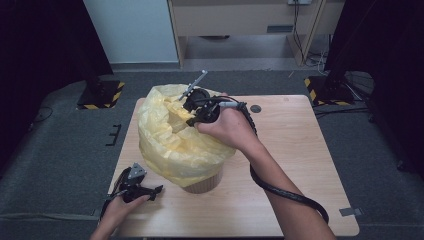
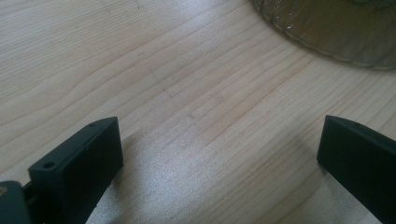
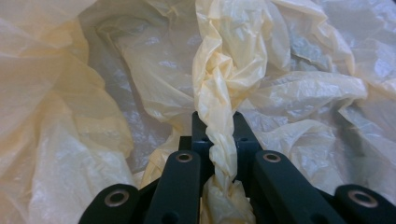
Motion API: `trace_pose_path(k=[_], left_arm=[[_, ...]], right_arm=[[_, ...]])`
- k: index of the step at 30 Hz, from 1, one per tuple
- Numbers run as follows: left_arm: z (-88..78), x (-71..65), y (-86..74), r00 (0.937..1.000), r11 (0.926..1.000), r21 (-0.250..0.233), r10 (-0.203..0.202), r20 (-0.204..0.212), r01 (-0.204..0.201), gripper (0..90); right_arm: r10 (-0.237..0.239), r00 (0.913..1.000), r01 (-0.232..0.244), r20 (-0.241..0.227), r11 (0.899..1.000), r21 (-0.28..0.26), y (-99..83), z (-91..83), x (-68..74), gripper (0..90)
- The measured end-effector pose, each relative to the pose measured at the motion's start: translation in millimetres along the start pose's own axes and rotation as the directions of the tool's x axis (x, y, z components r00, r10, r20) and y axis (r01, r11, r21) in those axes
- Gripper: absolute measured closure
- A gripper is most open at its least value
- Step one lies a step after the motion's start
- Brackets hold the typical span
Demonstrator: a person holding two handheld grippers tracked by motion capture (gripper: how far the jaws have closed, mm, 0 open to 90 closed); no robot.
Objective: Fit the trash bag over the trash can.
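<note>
A: We have the right gripper (image 1: 192,111) up over the mouth of the bin, jaws pressed together on a bunched fold of the yellow bag (image 3: 223,88). The right gripper view shows the twisted plastic running straight up between the pads.

B: And the bin (image 1: 202,184) sits near the table's middle, a touch toward nine o'clock, with the bag draped over it almost to the base. The left gripper (image 1: 136,186) rests on the table (image 1: 300,150) at about seven o'clock from the bin, jaws spread with bare wood between them.

A: Our judgement is that we are fitting the liner. We should keep the pinch firm, lift gently and lead the fold outward over the rim instead of tugging, since film this thin may stretch or tear.

B: We also think the left gripper could steady the bin's base (image 2: 336,32), as a light container might tip or slide.

A: On materials, the bag is thin, translucent, crinkled film, glossy on the creases and pale where single-layered.

B: The bin is round, brownish and ribbed along its lower edge. The tabletop is smooth light wood grain with a matte sheen, and the jaws are matte black, blocky plastic.
</note>
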State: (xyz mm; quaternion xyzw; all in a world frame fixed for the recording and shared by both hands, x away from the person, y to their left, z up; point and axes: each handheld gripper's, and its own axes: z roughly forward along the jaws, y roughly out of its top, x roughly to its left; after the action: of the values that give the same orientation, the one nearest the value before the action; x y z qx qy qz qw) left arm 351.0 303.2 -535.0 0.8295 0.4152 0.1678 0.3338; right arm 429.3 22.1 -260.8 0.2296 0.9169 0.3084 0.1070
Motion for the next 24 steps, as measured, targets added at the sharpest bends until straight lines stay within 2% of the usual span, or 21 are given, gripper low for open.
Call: trace_pose_path(k=[4, 7, 13, 17, 24], left_arm=[[0.0, 0.0, 0.0, 1.0000, 1.0000, 0.000, 0.000, 0.000, 0.000, 0.0], [0.0, 0.0, 0.0, 1.0000, 1.0000, 0.000, 0.000, 0.000, 0.000, 0.0], [0.0, 0.0, 0.0, 1.0000, 1.0000, 0.000, 0.000, 0.000, 0.000, 0.0], [0.0, 0.0, 0.0, 1.0000, 1.0000, 0.000, 0.000, 0.000, 0.000, 0.0], [0.0, 0.0, 0.0, 1.0000, 1.0000, 0.000, 0.000, 0.000, 0.000, 0.0]], right_arm=[[-0.009, 0.9995, 0.008, 0.029, 1.000, 0.017, 0.0, 1.6, -1.9, 84.0], [0.007, 0.9995, -0.007, 0.031, 1.000, 0.015, -2.4, 3.5, -5.5, 83.9], [0.026, 0.9997, -0.025, 0.004, 1.000, -0.010, -6.6, 4.0, -8.2, 82.2], [0.038, 0.9991, -0.039, -0.018, 0.998, -0.050, -9.1, 0.2, -8.1, 77.3], [0.061, 0.9974, -0.065, -0.040, 0.992, -0.111, -12.0, -13.5, -8.0, 62.9]])
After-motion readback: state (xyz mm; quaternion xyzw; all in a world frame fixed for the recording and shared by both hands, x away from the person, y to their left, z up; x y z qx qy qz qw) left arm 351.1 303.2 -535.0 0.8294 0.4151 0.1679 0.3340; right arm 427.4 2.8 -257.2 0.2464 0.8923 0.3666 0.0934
